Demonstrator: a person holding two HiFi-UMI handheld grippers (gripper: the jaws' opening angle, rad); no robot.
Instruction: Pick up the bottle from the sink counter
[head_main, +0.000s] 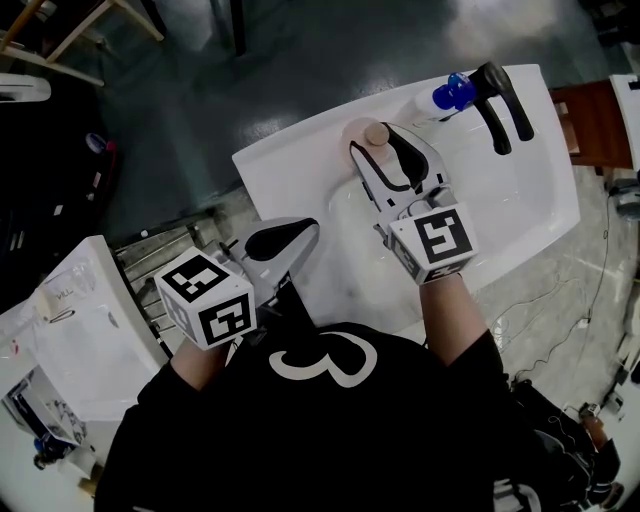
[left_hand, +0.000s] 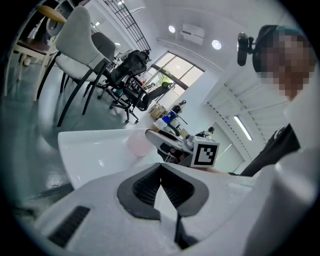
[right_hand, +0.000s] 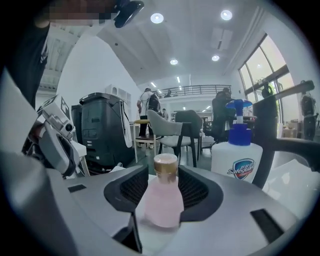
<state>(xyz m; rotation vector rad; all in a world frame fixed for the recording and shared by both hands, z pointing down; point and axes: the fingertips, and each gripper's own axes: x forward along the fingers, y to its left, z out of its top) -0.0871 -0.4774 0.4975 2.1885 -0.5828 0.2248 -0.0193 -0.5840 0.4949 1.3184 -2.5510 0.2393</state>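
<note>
A small pink bottle (head_main: 372, 133) with a tan cap stands upright on the white sink counter (head_main: 300, 165), at the basin's far left rim. My right gripper (head_main: 374, 142) reaches over the basin with a jaw on each side of it. In the right gripper view the bottle (right_hand: 163, 200) stands between the black pads, and the right gripper (right_hand: 163, 172) is open around it, not lifting it. My left gripper (head_main: 305, 232) hovers by the sink's near left edge. In the left gripper view the left gripper (left_hand: 160, 167) has its pads meeting at the tips, with nothing between them.
A white soap dispenser (head_main: 445, 97) with a blue pump stands at the counter's far right, right of the bottle (right_hand: 239, 155). A black faucet (head_main: 500, 100) rises beside it. Another white basin (head_main: 90, 330) lies on the floor at left. Chairs (right_hand: 172, 132) stand beyond the sink.
</note>
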